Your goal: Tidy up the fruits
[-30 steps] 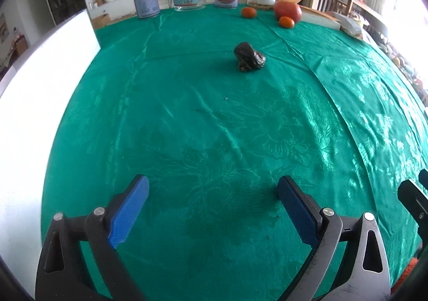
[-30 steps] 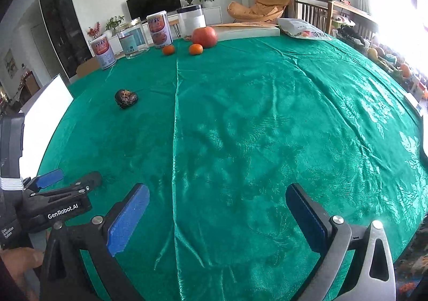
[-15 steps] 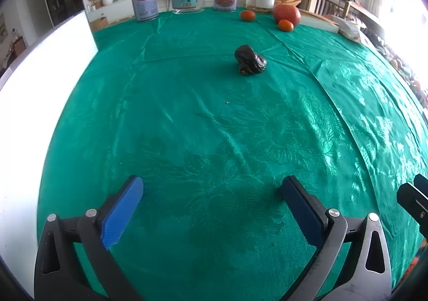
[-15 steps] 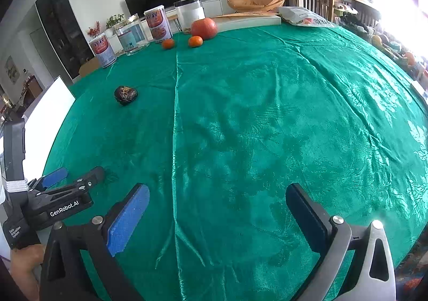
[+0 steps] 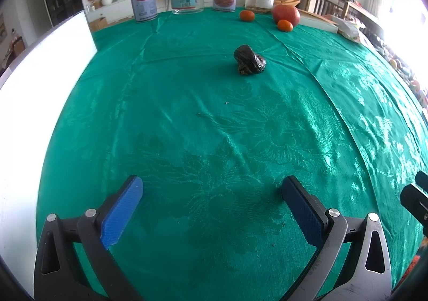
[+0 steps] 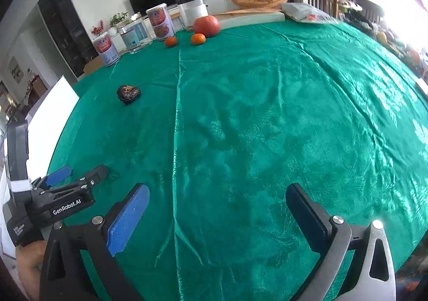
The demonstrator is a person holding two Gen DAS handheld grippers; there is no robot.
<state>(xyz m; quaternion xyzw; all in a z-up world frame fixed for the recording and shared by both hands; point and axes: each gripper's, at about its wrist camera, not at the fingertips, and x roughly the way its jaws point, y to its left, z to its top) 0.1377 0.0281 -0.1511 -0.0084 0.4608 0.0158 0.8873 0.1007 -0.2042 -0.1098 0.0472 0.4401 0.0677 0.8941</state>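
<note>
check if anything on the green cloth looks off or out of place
The dark wrinkled lump sits alone mid-cloth, shrivelled, far from the big red fruit and two small oranges at the far edge.

The right gripper [image 5: 417, 199] is cut off by the left wrist view's right edge.

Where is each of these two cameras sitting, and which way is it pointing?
Left wrist view: rides the left gripper, looking forward and down across the green tablecloth at a dark wrinkled lump; its own open blue-padded fingers show, with the right gripper's tip at the right edge.
Right wrist view: rides the right gripper, same direction; its open fingers, the left gripper and a bit of hand show.
Shared: the lump, red apple, two small oranges, row of jars.
</note>
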